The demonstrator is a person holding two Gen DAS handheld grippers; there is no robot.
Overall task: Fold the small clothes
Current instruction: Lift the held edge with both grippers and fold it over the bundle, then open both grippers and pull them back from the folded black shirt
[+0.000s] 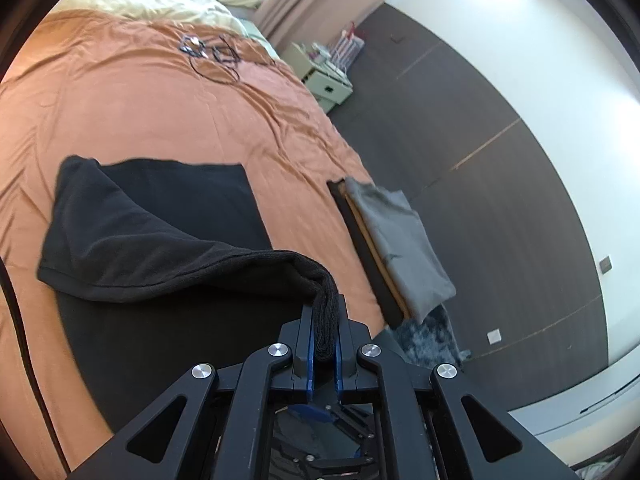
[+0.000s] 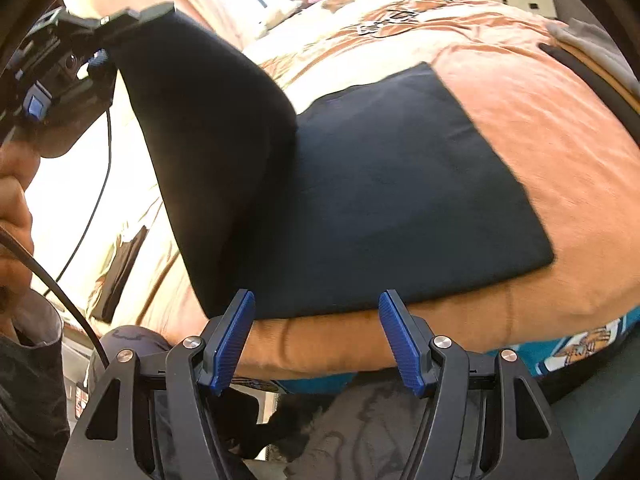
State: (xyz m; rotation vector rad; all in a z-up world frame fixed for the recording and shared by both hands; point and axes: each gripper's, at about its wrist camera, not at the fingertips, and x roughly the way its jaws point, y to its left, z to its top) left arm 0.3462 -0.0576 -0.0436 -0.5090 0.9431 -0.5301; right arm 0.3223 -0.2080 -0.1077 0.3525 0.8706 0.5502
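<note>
- Gripping a bunched edge of the black garment (image 1: pixel 168 220), the left hand-held gripper (image 1: pixel 325 332) is seen with its blue pads (image 1: pixel 307 344) drawn narrow on the fabric.
- From the right wrist view, the left hand-held gripper (image 2: pixel 96 56) is seen raised at upper left, with the garment's lifted part hanging from it in a taut dark fold.
- The rest of the black garment (image 2: pixel 400 184) is laid flat on the orange bedsheet (image 2: pixel 560 140), close to the bed's near edge.
- The right hand-held gripper (image 2: pixel 316 336) is held with its jaws wide apart; nothing is between the blue pads (image 2: pixel 236 336), and no fabric is touched by them. It is positioned just off the garment's near edge.
- No earlier view is available, so nothing is recorded on jaw motion.
- A person's hand (image 2: pixel 14 208) is partly seen at the left border, beside a black cable (image 2: pixel 72 304).
- A folded grey garment (image 1: pixel 404 244) is stacked on a dark item at the bed's right edge, well apart from the black garment.
- Tangled black cords (image 1: pixel 212 52) are noted on the sheet farther up the bed.
- A pale nightstand (image 1: pixel 324 76) is seen beyond the bed, against the dark wall panel.
</note>
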